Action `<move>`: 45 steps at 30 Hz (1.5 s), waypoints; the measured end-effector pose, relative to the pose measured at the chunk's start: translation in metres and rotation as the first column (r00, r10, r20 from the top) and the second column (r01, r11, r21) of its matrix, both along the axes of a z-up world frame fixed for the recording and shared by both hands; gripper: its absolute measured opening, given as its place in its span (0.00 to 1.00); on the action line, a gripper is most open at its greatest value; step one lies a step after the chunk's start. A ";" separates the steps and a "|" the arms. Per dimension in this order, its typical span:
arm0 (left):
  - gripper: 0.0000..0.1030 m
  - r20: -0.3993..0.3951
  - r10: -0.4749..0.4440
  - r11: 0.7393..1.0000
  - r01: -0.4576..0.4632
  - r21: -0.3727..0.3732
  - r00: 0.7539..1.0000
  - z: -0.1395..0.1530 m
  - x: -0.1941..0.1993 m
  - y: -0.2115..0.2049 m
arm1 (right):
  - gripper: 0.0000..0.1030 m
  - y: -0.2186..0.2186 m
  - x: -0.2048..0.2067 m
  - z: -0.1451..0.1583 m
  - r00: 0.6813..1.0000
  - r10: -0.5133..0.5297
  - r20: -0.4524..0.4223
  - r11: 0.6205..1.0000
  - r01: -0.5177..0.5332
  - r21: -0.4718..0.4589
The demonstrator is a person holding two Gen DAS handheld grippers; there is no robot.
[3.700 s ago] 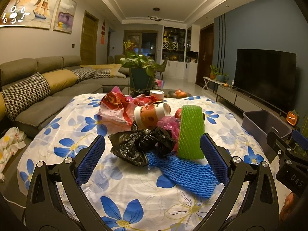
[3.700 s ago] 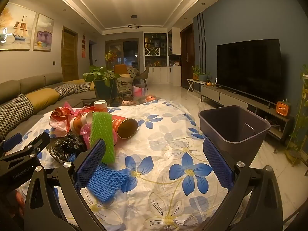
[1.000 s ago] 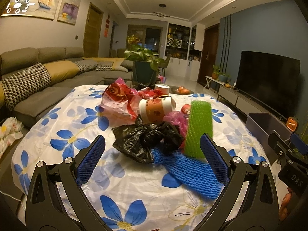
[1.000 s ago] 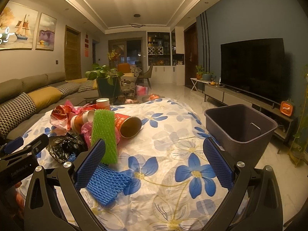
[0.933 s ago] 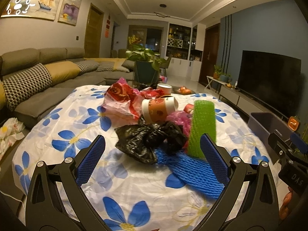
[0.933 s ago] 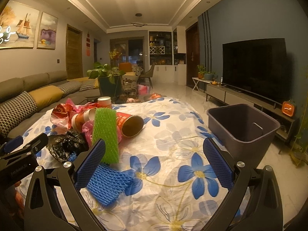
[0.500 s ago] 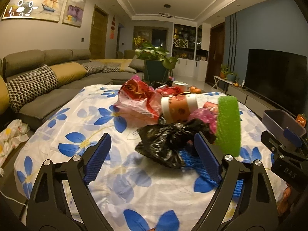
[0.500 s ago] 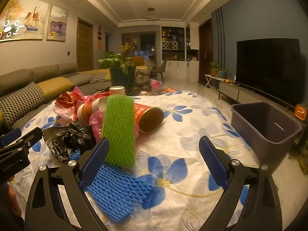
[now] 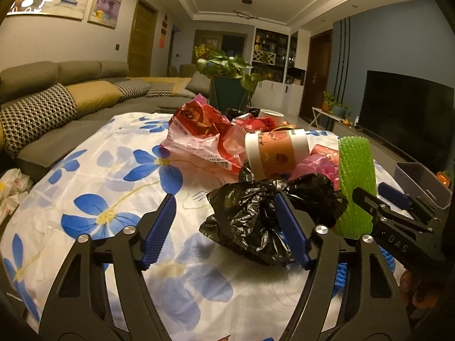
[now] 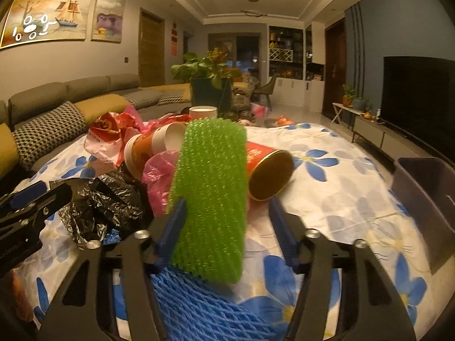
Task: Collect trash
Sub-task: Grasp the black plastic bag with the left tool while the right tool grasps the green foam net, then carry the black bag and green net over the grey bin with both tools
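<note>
While right tool (image 10: 224,224) straddles green foam net (image 10: 210,193); left tool (image 9: 224,224) parted

Both hand-held grippers have narrowed and closed in on the trash pile (image 9: 273,176).

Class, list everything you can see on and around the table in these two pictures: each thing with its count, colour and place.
Green foam net: one, green, upright, table centre.
Blue foam net: one, blue, flat below the green one.
Black bag: one, black, crumpled, left of the nets.
Paper cups: at least three, orange, red and white, behind.
Red bag: one, red-white, far left.
Pink bag: one, pink, centre.
Bin: one, grey, right of the table.
Left gripper: open.
Right gripper: open around the green net.
</note>
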State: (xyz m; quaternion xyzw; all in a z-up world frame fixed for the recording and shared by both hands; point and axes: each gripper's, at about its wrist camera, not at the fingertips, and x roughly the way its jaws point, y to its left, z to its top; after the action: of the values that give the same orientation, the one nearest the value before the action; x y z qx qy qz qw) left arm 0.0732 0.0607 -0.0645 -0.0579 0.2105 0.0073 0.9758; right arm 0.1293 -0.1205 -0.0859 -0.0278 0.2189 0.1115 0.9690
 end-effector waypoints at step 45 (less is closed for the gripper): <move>0.01 0.135 -0.165 0.986 0.168 -0.011 0.977 0.069 -0.011 -0.040 | 0.15 -0.075 -0.075 0.063 0.963 -0.153 0.222 0.988 0.153 0.018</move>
State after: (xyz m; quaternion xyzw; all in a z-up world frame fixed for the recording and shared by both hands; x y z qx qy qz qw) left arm 0.0625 0.0204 0.0044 -0.0515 0.1488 -0.0807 0.9842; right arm 0.0546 -0.1960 -0.0228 -0.0227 0.1101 0.0326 0.9931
